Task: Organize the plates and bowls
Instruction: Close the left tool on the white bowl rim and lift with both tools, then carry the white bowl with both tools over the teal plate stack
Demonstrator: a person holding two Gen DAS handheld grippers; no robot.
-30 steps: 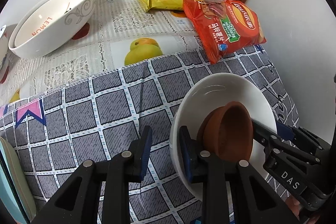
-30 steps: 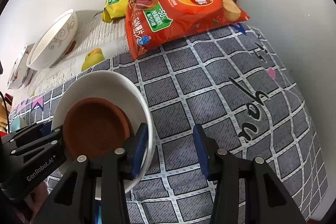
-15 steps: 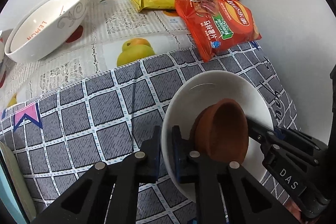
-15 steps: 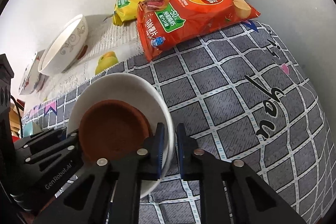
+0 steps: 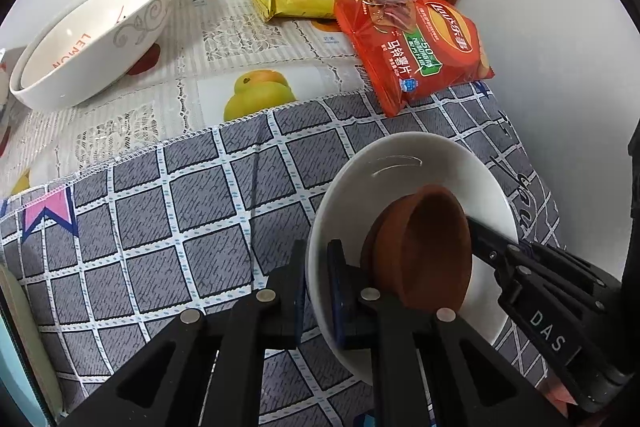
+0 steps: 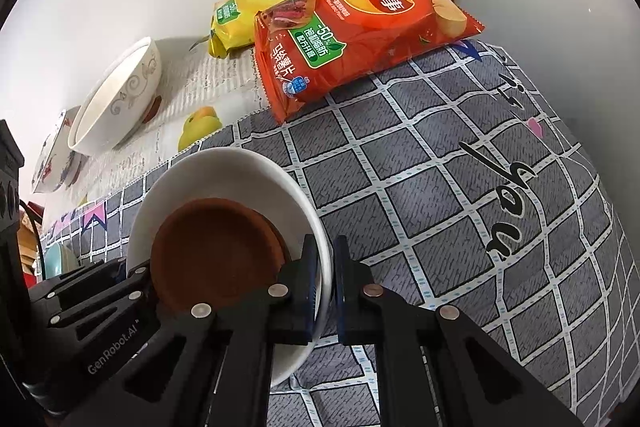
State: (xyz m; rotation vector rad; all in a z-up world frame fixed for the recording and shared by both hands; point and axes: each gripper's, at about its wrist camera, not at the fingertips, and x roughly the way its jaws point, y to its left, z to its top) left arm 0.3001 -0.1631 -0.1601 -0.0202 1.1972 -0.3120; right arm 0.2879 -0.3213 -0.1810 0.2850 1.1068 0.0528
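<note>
Fingers (image 5: 335,291) of the left gripper (image 5: 318,293) pinch the near rim of the white bowl (image 5: 404,163); the right gripper (image 6: 326,287) pinches the opposite rim the same way. The bowl sits over the grey checked cloth (image 5: 160,219) on the bench, whether resting or just lifted cannot be told. A brown clay dish (image 6: 218,251) lies loose inside, leaning against the wall. Risk, in my judgement: uneven lifting tilts the bowl and the dish slides or tips out. Glazed rim may slip from narrow pads. The red chip bag (image 6: 360,39) and large patterned bowl (image 5: 92,35) lie apart, though a careless swing could strike them.
</note>
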